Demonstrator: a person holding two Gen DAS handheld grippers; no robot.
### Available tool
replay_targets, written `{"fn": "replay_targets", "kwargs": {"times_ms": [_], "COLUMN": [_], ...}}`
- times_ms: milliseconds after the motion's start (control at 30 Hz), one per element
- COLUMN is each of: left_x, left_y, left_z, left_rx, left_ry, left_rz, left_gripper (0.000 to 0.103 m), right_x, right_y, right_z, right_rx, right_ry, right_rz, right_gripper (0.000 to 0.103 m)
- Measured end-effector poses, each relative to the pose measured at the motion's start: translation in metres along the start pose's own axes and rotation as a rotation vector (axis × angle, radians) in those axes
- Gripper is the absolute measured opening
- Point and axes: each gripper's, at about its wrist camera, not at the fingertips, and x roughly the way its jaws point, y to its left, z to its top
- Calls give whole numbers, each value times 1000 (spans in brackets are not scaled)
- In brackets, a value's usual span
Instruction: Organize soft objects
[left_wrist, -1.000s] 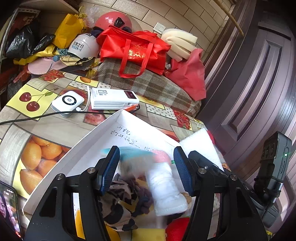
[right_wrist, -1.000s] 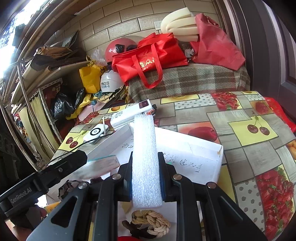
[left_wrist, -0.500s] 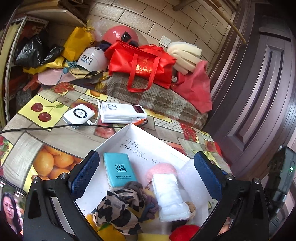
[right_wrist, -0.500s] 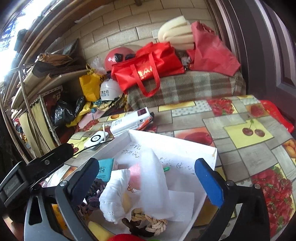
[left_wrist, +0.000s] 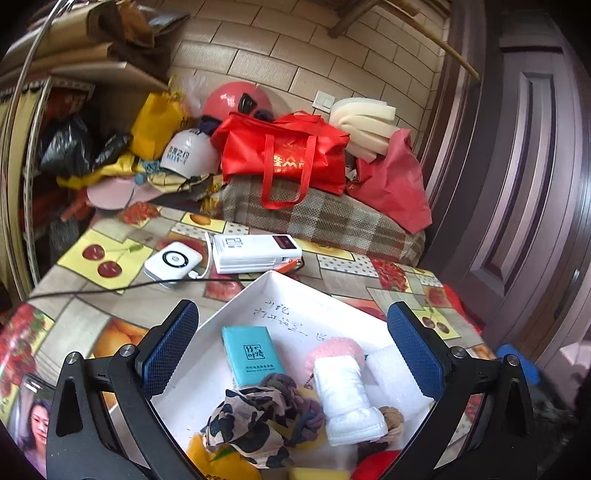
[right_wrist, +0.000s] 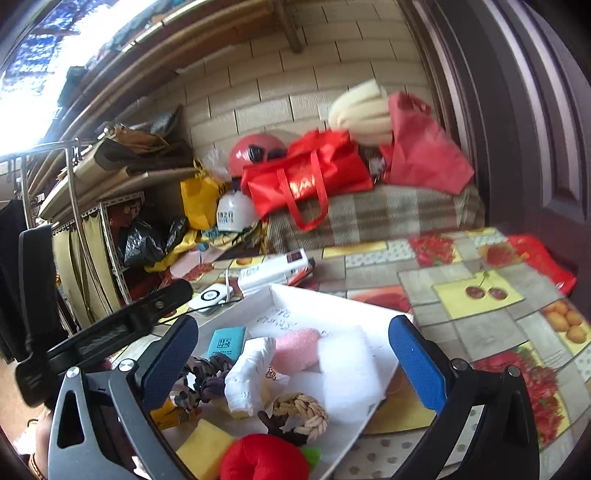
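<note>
Both claws wide, holding nothing: left claw (left_wrist: 293, 345) and right claw (right_wrist: 293, 360) above white tray (left_wrist: 291, 291); teal tissue pack (left_wrist: 252, 354) inside tray.

We log a white tray (left_wrist: 236, 306) between and below the spread jaws, holding: teal tissue pack (left_wrist: 252, 354) lying flat toward the left jaw; white sock (left_wrist: 349, 400) centred; pink foam (right_wrist: 297, 349) behind it; white foam sheet (right_wrist: 349, 373) toward the right jaw.
</note>
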Motion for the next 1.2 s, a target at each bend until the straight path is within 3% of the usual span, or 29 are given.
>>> {"fn": "replay_targets", "kwargs": {"times_ms": [100,167,267,567,633,733,767,867,1100,1200], "left_x": [-3,-3,-4,-32,-39,-46,-48,-57,-84,-101], "left_y": [-2,-3,-5,-29,-35,-45,-47,-52,-72,-93], "left_z": [2,3,4,2,1,-4,-6,-14,-36,-49], "left_rx": [21,18,33,159,173,193,202,229,229,253], "left_ry": [2,31,69,-27,-63,-116,-126,-112,-17,-16], "left_rz": [10,16,85,168,247,470,492,473,424,442], "left_gripper": [103,103,103,103,103,103,103,103,103,103], "right_x": [-17,-22,-31,-64,-73,-84,-87,-95,-109,-117], "right_y": [-1,3,3,-35,-36,-37,-37,-38,-53,-59], "right_z": [-2,-2,-6,-7,-7,-7,-6,-6,-7,-8], "right_rx": [4,-32,-60,90,95,94,86,66,115,122], "right_ry": [-50,-43,-56,-120,-147,-181,-184,-198,-177,-157], "right_rz": [-38,-131,-214,-159,-167,-169,-177,-205,-176,-179], "right_gripper": [103,103,103,103,103,103,103,103,103,103]}}
